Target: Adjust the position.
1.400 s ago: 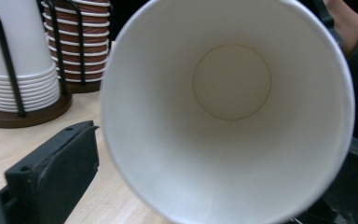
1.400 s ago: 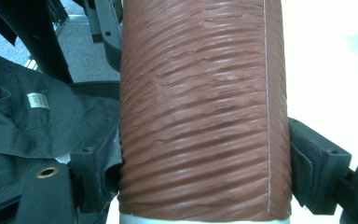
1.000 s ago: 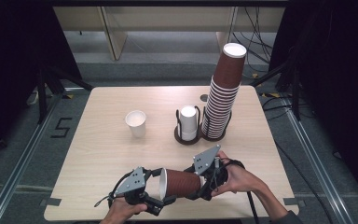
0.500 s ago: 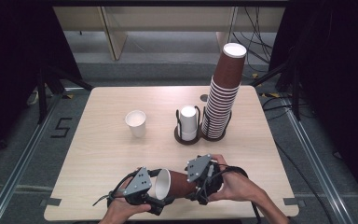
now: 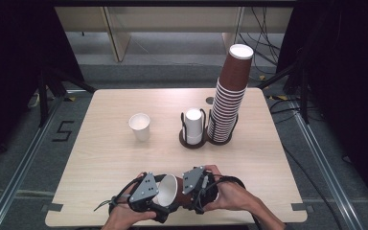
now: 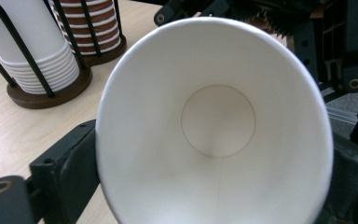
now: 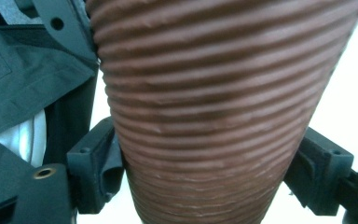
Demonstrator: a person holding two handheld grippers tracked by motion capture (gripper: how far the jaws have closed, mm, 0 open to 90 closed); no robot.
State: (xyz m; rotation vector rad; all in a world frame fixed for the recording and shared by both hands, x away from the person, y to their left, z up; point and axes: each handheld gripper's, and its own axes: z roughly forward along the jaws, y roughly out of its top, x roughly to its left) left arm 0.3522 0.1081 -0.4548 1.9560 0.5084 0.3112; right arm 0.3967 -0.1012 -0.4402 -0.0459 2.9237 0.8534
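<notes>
The surface [image 5: 105, 158] is carrying a tall brown stack [image 5: 227, 103], partly cropped in the left claw view. Low at its near edge, the brown cup [image 5: 170, 191] is lying sideways, white mouth leftward. The left claw [image 5: 155, 203] is clamping its rim while the right claw [image 5: 191, 196], having just narrowed, is gripping its ribbed body; the contact points are staying hidden from above.

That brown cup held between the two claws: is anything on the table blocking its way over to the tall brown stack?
Nothing visible does. The brown cup lies at the near edge; the table between it and the tall brown stack is bare. The white cup stands off to the left.
</notes>
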